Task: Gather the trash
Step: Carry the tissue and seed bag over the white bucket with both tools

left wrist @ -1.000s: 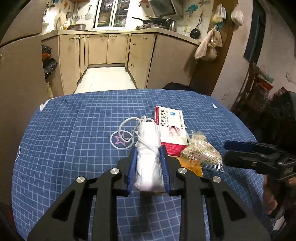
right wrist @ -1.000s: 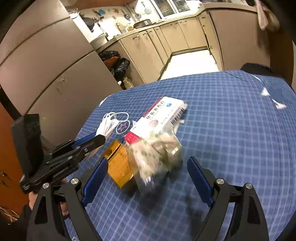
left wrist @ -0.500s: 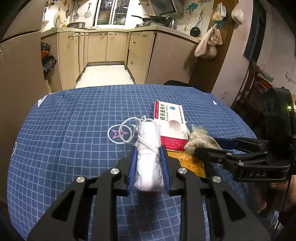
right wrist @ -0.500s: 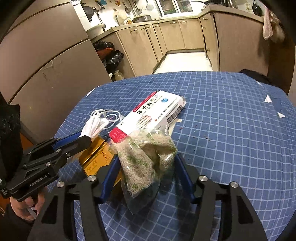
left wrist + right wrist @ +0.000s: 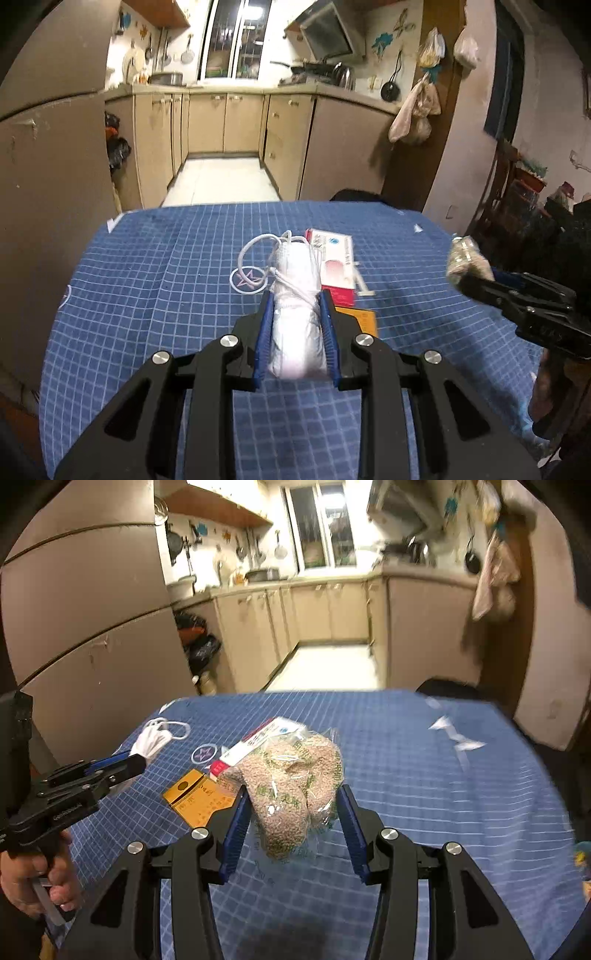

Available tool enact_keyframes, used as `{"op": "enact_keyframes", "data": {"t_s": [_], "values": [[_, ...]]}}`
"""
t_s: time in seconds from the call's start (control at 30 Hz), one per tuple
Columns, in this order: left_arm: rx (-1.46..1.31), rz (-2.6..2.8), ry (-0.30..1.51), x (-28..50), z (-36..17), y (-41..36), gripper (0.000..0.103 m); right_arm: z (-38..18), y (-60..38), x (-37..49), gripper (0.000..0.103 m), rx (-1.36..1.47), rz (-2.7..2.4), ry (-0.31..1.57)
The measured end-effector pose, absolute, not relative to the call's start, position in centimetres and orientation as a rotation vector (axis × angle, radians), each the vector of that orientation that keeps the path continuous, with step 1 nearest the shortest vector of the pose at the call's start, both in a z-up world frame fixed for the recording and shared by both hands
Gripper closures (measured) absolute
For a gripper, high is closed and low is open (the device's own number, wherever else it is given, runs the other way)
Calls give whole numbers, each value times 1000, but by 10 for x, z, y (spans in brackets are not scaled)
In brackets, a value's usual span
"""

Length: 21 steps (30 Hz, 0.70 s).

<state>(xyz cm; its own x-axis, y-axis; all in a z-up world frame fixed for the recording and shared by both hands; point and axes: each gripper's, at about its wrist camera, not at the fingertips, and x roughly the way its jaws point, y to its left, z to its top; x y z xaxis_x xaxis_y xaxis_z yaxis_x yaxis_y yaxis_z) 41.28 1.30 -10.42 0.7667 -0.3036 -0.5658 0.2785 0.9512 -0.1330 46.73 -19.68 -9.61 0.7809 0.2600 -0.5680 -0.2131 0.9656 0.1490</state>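
Nearest the left wrist camera, the left gripper (image 5: 295, 328) is clamped on a rolled white face mask (image 5: 295, 314), both blue pads flat against its sides and the ear loops trailing off the front, a grip along the roll's length that keeps the soft bundle from unfurling. In the right wrist view the right gripper (image 5: 291, 812) has a clear plastic bag of grain (image 5: 295, 775) between its fingers, and its jaws are closing on it; the bag bulges above the pads and sags below them (loose contents like these will likely shift, so a firm squeeze low on the bag seems sensible). Both pieces of trash look lifted clear of the blue checked tablecloth (image 5: 424, 794). Just beyond the grippers, left on the cloth, lies a flattened orange carton (image 5: 195, 797), and touching its far edge a red-and-white medicine box (image 5: 334, 266), with a small printed star ring (image 5: 248, 281) beside them. By my reading, those two boxes remain to be collected. A few white paper scraps (image 5: 456, 738) sit toward the far right of the table. Further back are beige kitchen cabinets (image 5: 221, 122); no bin is clearly visible.
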Motion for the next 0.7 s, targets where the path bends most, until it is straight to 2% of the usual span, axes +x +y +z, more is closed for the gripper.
{"op": "enact_keyframes", "data": {"t_s": [0.33,0.7], "values": [[-33,-341,517,344,-76,-18,79,-56,-232,361,54,3,70,486],[15,-435,450,285,-57,-77,79,-35,-262,275,54,12,-28,421]]}}
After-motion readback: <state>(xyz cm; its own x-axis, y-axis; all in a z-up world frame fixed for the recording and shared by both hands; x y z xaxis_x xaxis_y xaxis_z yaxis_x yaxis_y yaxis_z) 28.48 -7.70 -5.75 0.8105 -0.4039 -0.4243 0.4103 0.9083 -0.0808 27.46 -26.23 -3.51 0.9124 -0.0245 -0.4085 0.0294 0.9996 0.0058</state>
